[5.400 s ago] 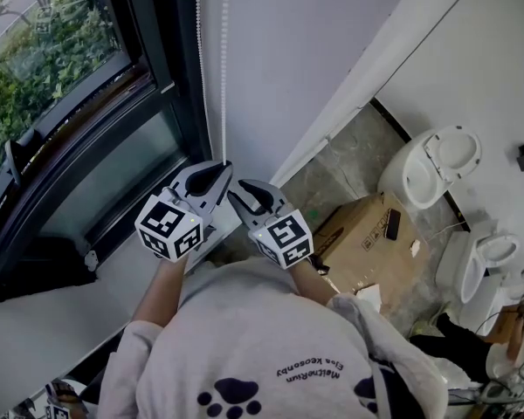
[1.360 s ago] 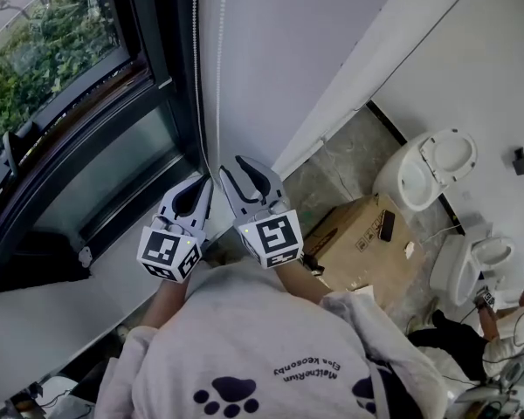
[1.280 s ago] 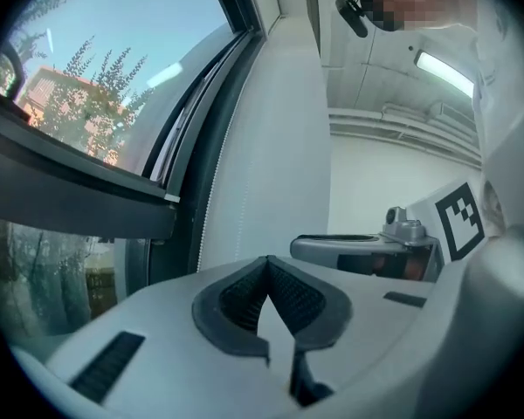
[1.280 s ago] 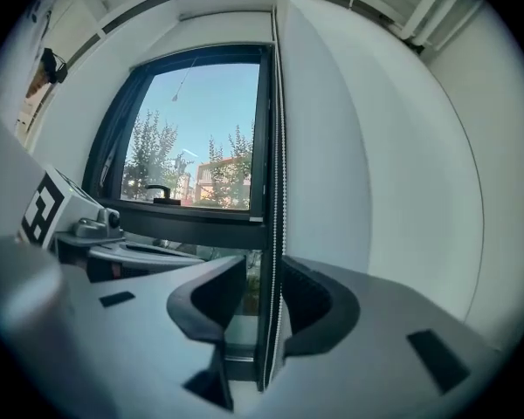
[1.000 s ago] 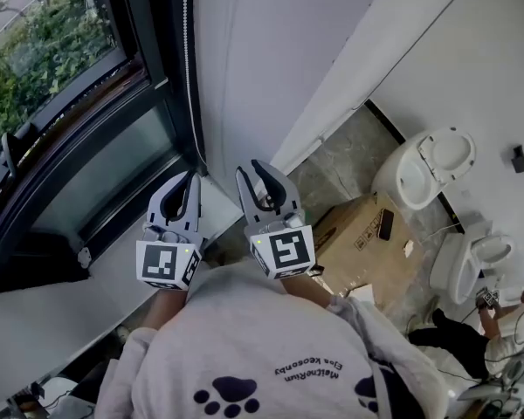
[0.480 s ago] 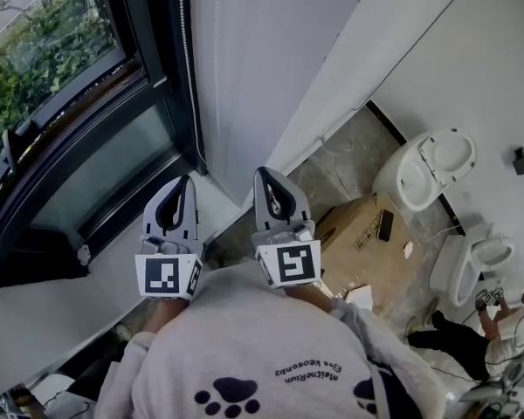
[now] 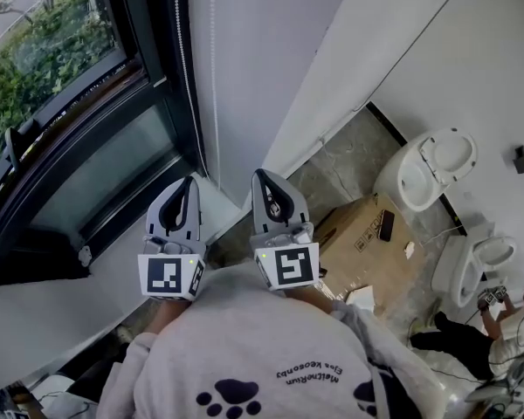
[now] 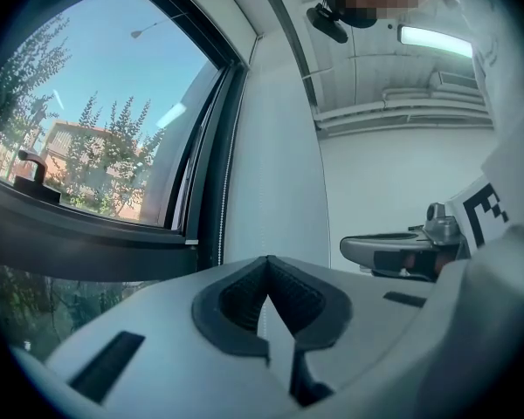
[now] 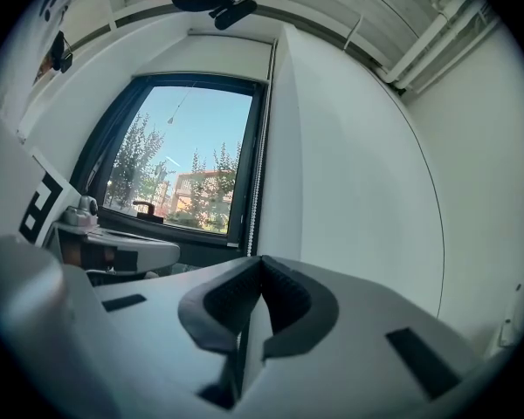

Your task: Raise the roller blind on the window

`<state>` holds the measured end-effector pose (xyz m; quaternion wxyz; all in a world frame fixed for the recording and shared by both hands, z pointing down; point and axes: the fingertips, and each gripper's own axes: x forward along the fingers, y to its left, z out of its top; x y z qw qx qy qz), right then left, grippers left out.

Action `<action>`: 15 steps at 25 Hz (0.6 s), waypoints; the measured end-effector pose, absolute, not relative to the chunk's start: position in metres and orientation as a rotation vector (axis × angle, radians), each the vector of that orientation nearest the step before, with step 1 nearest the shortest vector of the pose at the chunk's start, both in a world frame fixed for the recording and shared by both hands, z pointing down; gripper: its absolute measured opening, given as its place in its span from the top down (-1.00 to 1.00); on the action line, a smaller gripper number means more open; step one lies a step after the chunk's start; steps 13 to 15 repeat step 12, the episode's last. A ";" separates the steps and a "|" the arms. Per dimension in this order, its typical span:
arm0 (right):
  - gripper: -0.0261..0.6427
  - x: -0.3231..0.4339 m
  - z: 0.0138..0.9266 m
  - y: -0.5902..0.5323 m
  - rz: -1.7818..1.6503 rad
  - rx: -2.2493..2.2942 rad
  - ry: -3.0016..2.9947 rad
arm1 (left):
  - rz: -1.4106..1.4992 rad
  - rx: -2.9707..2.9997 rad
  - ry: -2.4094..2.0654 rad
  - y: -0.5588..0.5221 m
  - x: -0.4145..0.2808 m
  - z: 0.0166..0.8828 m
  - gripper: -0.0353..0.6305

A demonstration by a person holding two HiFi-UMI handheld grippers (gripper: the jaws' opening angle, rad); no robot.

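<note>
- fingers [image 8: 231, 304] of the left gripper [image 7: 189, 182] are closed tip to tip, with nothing between them.
- fingers [image 9: 218, 308] of the right gripper [image 7: 262, 175] are pressed together too and hold nothing.
- the 2 grippers are side by side in front of the person [image 7: 244, 356], both pointing level at the white wall [image 7: 271, 59] just right of the window [image 7: 52, 77].
- the bead chain [image 7: 175, 51] of the roller blind hangs in 2 strands, 1 down the dark window frame [image 7: 153, 77] and 1 on the wall beside it.
- the chain's lower end lies near the left gripper's tip; the head view does not show whether they touch.
- in the left gripper view the chain hangs beyond the jaws and to their left, not in them.
- in the right gripper view the glass is bare from top to sill, with trees [image 9: 144, 168] and a building [image 9: 196, 190] behind it. the blind's fabric covers none of it, and its roll cannot be made out.
- on the floor [image 7: 341, 160] to the right stand a cardboard box [image 7: 367, 234] and 2 white toilets [image 7: 428, 168], well apart from the grippers.
</note>
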<state>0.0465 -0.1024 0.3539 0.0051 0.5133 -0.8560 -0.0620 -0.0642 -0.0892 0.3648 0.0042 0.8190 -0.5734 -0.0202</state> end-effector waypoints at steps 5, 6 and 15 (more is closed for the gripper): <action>0.89 0.044 0.355 -0.102 -0.191 1.583 -2.686 | -0.064 2.564 -1.794 -0.087 -0.061 0.368 0.87; 0.89 0.044 0.355 -0.102 -0.190 1.577 -2.688 | -0.064 2.565 -1.793 -0.086 -0.060 0.368 0.87; 0.89 0.037 0.355 -0.099 -0.195 1.542 -2.709 | -0.055 2.571 -1.781 -0.082 -0.057 0.369 0.87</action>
